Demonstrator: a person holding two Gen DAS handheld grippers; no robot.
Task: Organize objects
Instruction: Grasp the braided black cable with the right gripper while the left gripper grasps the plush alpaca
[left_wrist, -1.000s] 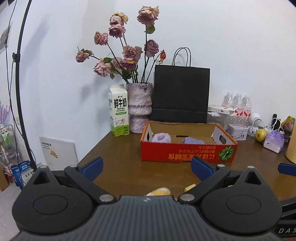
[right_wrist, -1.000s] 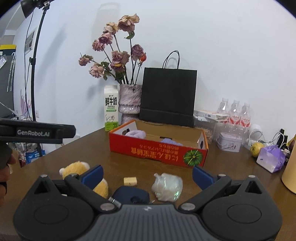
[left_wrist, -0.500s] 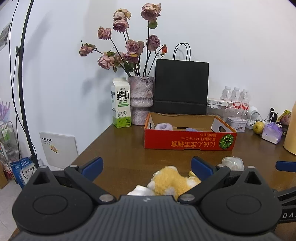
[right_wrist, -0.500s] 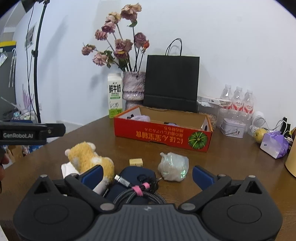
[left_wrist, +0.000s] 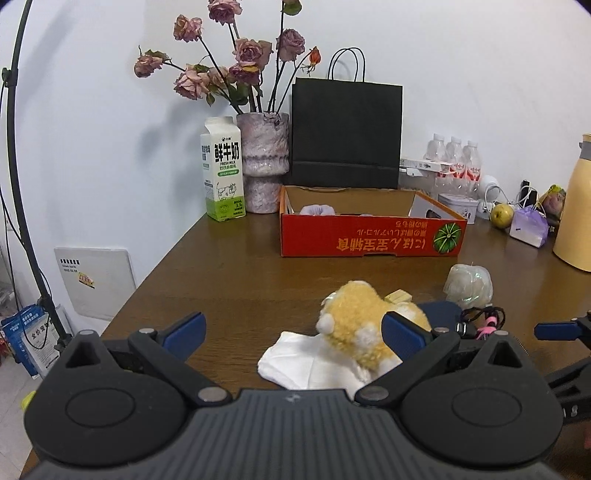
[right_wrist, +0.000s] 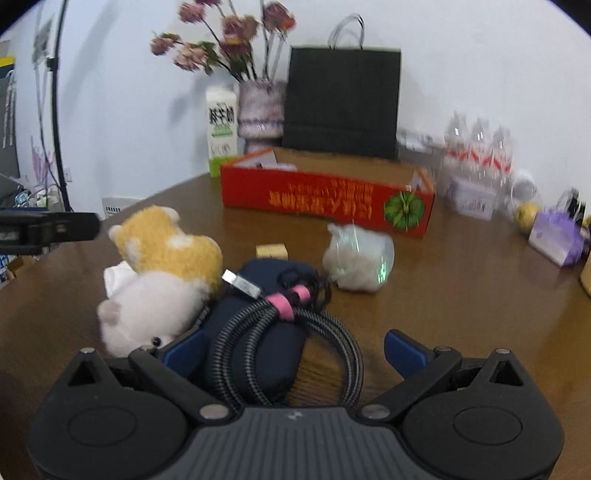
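A yellow and white plush toy (left_wrist: 354, 325) (right_wrist: 162, 273) lies on the brown table on a white tissue (left_wrist: 306, 362). My left gripper (left_wrist: 293, 332) is open, with the tissue and the plush's near end between its fingers. My right gripper (right_wrist: 293, 345) is open over a coiled black cable (right_wrist: 295, 325) with a pink tie, which rests on a dark blue pouch (right_wrist: 266, 310). A crumpled clear bag (right_wrist: 356, 256) (left_wrist: 468, 284) and a small tan block (right_wrist: 271, 251) lie just beyond. The open red cardboard box (left_wrist: 369, 236) (right_wrist: 325, 195) holds purple items.
At the back stand a milk carton (left_wrist: 223, 173), a vase of dried roses (left_wrist: 264, 162), a black paper bag (left_wrist: 345, 133) and water bottles (left_wrist: 456, 155). A yellow jug (left_wrist: 574, 206), an apple (left_wrist: 501, 213) and a purple packet (left_wrist: 528, 229) sit at the right. A lamp stand (left_wrist: 14, 147) rises left of the table edge.
Both grippers have drawn back and tilted down. The plush, tissue, pouch and cable now sit nearer and larger, and the cable has come between my right fingers.
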